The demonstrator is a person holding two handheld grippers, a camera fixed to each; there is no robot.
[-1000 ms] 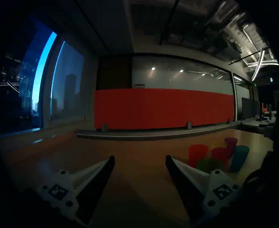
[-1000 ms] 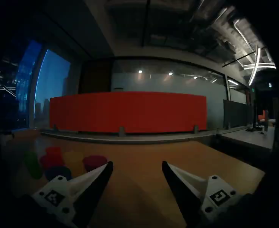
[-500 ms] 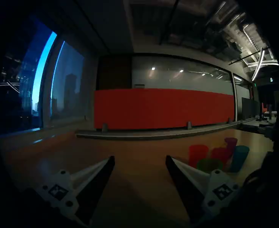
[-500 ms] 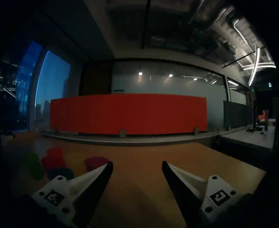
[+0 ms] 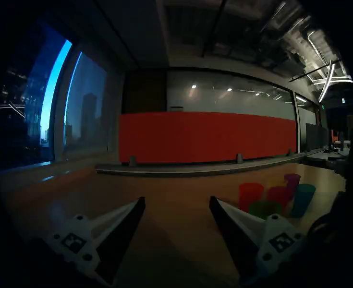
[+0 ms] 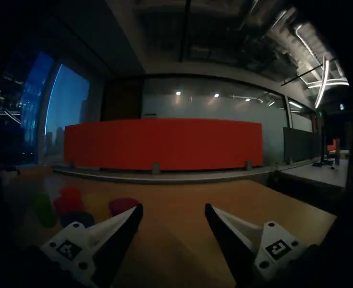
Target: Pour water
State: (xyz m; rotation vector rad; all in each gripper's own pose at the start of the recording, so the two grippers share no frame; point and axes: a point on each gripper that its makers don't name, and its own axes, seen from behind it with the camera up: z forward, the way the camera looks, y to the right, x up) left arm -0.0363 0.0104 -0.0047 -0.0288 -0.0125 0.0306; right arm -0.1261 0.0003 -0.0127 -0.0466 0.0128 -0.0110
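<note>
Several coloured cups stand in a cluster on the wooden table (image 5: 176, 201). In the left gripper view they are at the right: an orange cup (image 5: 249, 194), a red cup (image 5: 277, 197), a green cup (image 5: 264, 209), a purple cup (image 5: 292, 182) and a teal cup (image 5: 303, 198). My left gripper (image 5: 176, 206) is open and empty, left of the cluster. In the right gripper view the cups sit at the left: a green cup (image 6: 43, 207), a red cup (image 6: 69, 198), a maroon cup (image 6: 122, 205) and a dark blue cup (image 6: 78, 218). My right gripper (image 6: 173, 211) is open and empty, right of them.
A red divider panel (image 5: 207, 137) runs along the table's far edge, also seen as the red panel (image 6: 164, 144). Large windows (image 5: 56, 115) are at the left. Another desk (image 6: 315, 173) stands to the right. The room is dim.
The right gripper view has shifted slightly, the cups sliding a little to the right and down in it. The left gripper has stayed still.
</note>
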